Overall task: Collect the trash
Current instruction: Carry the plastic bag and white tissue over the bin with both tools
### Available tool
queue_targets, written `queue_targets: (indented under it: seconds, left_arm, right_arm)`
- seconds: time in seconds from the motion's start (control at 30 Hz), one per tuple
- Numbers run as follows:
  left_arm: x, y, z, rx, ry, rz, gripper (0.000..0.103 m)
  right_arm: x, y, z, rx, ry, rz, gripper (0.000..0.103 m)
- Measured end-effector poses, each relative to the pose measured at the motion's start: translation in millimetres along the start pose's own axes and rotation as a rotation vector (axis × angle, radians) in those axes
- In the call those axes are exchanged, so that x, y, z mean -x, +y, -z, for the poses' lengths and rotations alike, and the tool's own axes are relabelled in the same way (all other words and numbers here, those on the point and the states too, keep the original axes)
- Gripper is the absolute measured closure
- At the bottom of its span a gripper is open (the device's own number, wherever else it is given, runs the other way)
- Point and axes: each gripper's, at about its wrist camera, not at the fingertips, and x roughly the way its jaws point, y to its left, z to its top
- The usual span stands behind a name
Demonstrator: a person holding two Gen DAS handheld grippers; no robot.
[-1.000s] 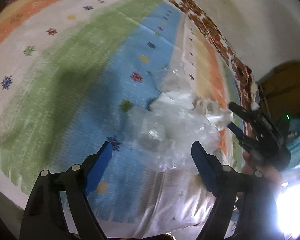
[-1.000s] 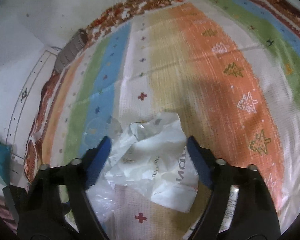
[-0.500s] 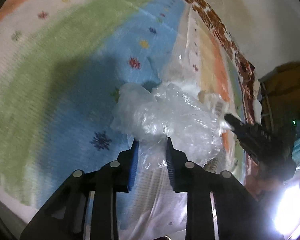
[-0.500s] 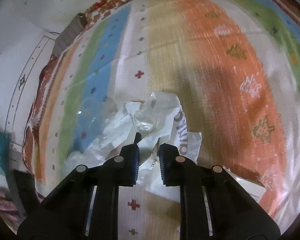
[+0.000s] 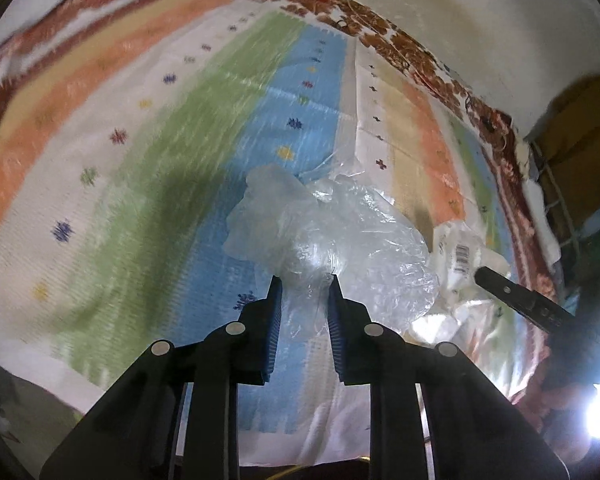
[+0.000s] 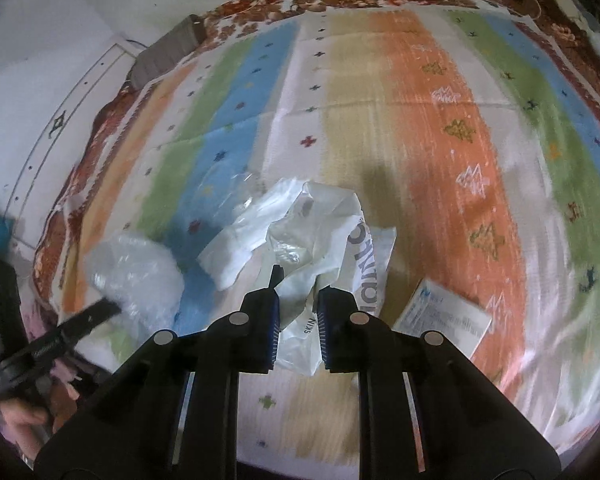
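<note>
A crumpled clear plastic bag [image 5: 340, 232] hangs just above the striped bedspread [image 5: 140, 160]. My left gripper [image 5: 305, 280] has its jaws closing on it, and the blue pads pinch a bunched fold. A white printed plastic bag [image 6: 324, 224] is lifted off the cloth, with my right gripper [image 6: 300, 292] shut on its lower fold. In the left wrist view the white bag [image 5: 456, 252] shows a barcode label beside the right gripper [image 5: 484, 274]. In the right wrist view the clear bag [image 6: 132, 268] hangs at the left from the left gripper [image 6: 108, 306].
A flat white and blue printed packet [image 6: 444, 316] lies on the orange stripe to the right of the white bag. A grey folded item [image 6: 168, 48] sits at the bedspread's far left corner. Pale walls border the bed. A person's hand [image 6: 16, 416] holds the left gripper.
Both grippers went from wide open over the bags to shut on them. Both bags have since risen off the bedspread, and more of the cloth shows.
</note>
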Motion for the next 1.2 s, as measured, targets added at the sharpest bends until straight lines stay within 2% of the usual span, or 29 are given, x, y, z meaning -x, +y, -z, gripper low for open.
queue_targets:
  seconds: [0.1,0.27,0.47,0.53,0.7,0.77,0.93,1.1,1.2]
  left_arm:
    - [-1.7,1.5,4.1,0.014,0.050,0.075,0.082]
    - [1.7,9.0,11.2,0.072,0.078,0.087,0.082]
    - [23.8,-7.6,21.9,-0.030,0.038,0.006,0.082]
    - [31.4,-7.6,25.1,-0.038,0.030,0.006,0.082]
    - [50.7,4.7,35.7,0.089,0.028,0.092,0.082]
    - [60.5,4.7,42.2,0.098,0.006,0.092,0.083]
    - [79.1,-1.9,62.2,0.048,-0.015,0.087,0.083]
    - [93.0,-8.7,79.4,-0.016,-0.047,0.057,0.083]
    - [96.2,-11.2,87.7,-0.029,-0.041,0.075,0.083]
  right_arm:
    - [10.4,4.5,11.4,0.032,-0.001,0.013,0.089]
    - [26.1,7.5,29.4,0.044,-0.008,0.016,0.089]
    - [46.3,23.8,62.9,0.113,-0.018,0.051,0.089]
    - [54.6,28.9,72.5,0.136,-0.026,0.060,0.089]
    - [78.9,31.6,89.5,0.109,-0.066,0.061,0.089]
    - [85.4,35.9,96.3,0.117,-0.072,0.047,0.089]
    - [105.7,45.0,119.0,0.163,-0.090,0.042,0.089]
    - [123.6,40.7,137.8,0.148,-0.114,0.031,0.088]
    - [138.9,45.5,150.0,0.190,-0.164,0.063,0.088]
